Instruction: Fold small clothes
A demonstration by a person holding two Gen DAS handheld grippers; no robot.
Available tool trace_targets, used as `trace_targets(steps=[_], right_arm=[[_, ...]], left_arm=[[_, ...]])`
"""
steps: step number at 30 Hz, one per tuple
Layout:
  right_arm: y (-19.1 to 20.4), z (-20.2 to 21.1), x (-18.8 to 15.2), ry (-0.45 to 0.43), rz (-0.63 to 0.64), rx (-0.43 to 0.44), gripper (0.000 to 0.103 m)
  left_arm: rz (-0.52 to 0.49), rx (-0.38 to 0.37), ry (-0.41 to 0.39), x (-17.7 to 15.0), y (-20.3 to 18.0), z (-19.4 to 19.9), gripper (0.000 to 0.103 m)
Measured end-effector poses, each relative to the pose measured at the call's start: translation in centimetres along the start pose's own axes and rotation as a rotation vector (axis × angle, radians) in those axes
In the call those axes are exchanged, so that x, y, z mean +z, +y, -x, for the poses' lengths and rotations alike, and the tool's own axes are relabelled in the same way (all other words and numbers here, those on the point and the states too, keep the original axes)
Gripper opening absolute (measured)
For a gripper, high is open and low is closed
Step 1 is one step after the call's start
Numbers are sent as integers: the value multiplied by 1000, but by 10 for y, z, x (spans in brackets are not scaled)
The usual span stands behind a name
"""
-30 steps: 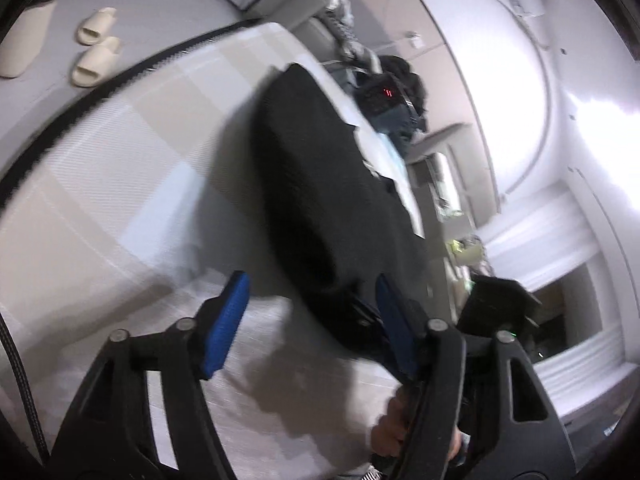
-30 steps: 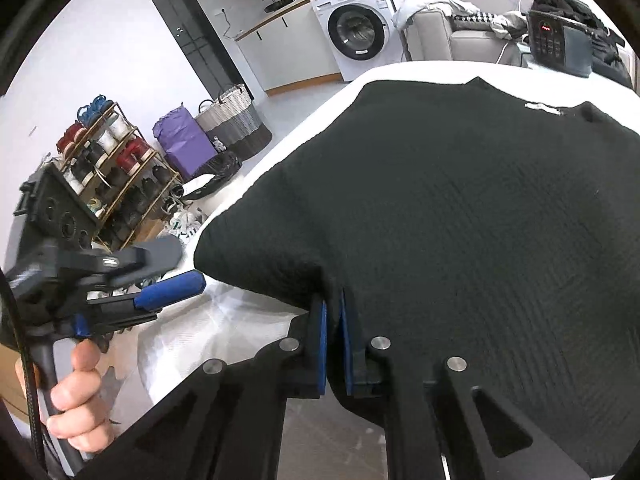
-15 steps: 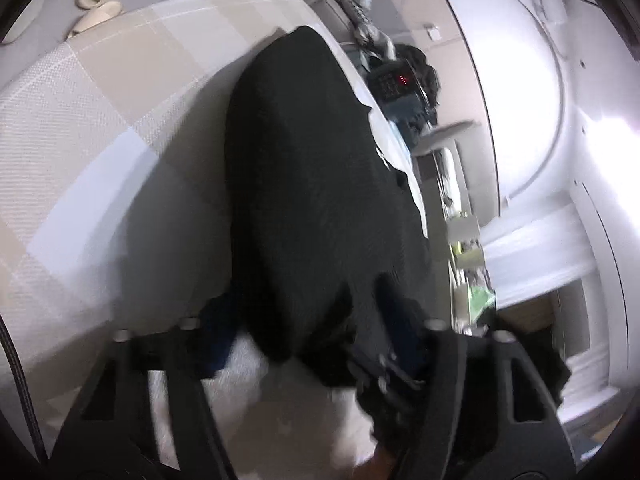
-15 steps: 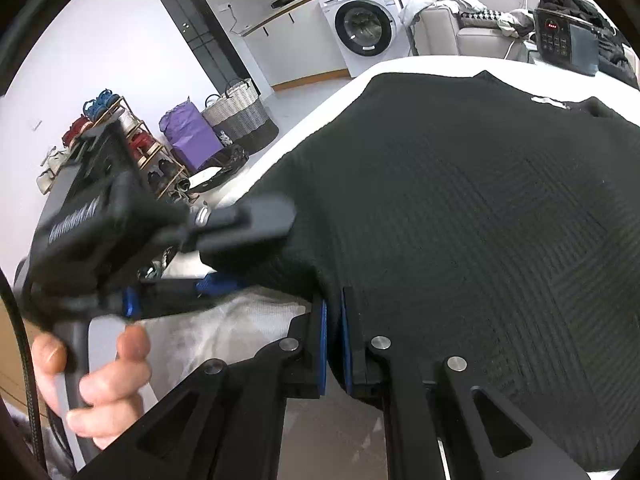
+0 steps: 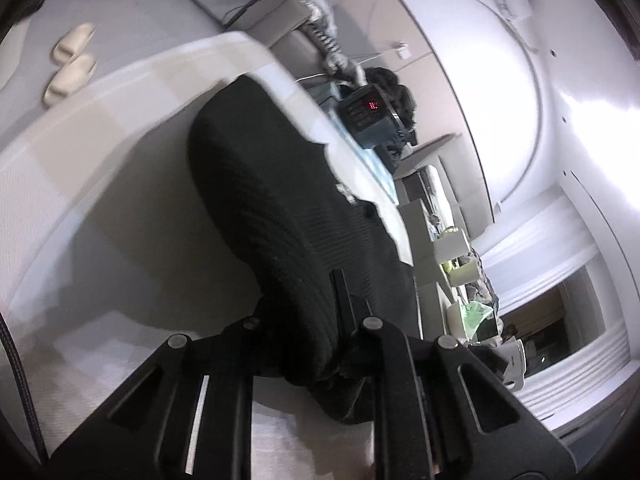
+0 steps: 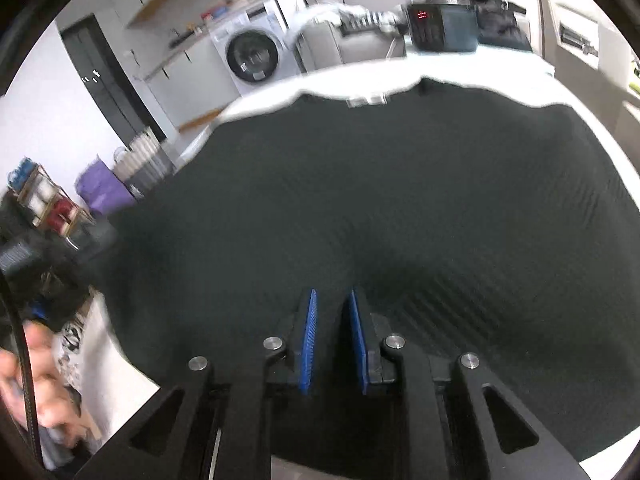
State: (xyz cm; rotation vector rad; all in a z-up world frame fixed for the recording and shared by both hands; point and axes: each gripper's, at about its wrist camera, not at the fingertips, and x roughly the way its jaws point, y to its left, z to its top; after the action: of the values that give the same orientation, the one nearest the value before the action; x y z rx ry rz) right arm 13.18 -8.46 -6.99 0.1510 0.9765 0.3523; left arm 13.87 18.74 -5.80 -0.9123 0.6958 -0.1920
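Note:
A black knit garment point(image 6: 400, 200) lies spread on a pale checked cloth surface point(image 5: 100, 152), its collar label at the far edge. In the left wrist view the garment point(image 5: 280, 200) runs into my left gripper point(image 5: 308, 344), which is shut on its near edge with the cloth bunched between the fingers. My right gripper point(image 6: 334, 320) is over the garment's near edge with its blue pads point(image 6: 310, 336) a narrow gap apart. I cannot tell whether cloth is still between them.
A dark appliance with a red display point(image 6: 440, 28) stands at the far edge. A washing machine point(image 6: 252, 56), baskets point(image 6: 148, 160) and a shoe rack point(image 6: 44, 200) are on the left. Slippers point(image 5: 72, 68) lie on the floor. A sofa point(image 5: 296, 36) is behind.
My left gripper moved onto the garment's edge and shut on it. My right gripper's pads have parted slightly and it has shifted to the right along the hem.

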Motion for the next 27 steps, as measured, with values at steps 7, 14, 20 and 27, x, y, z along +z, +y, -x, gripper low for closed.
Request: trace_targets(steps=[7,14,20,27], right_arm=[[-19,-1,-8,-10,-43,81,18],[-69,41,-10,-38,-182,130,18],[-142,110,-35,-120,-277,-106,22],[-189,141,-61,-149,-389,-57,26]], left_arm=[[-213,-46,7,22,-96,-33,13],[-516,-125,212,-15,-229,-136,13],[-680,-147,534,-102,-269,-215,15],[-647,-134,488,-95,-243,-182,62]])
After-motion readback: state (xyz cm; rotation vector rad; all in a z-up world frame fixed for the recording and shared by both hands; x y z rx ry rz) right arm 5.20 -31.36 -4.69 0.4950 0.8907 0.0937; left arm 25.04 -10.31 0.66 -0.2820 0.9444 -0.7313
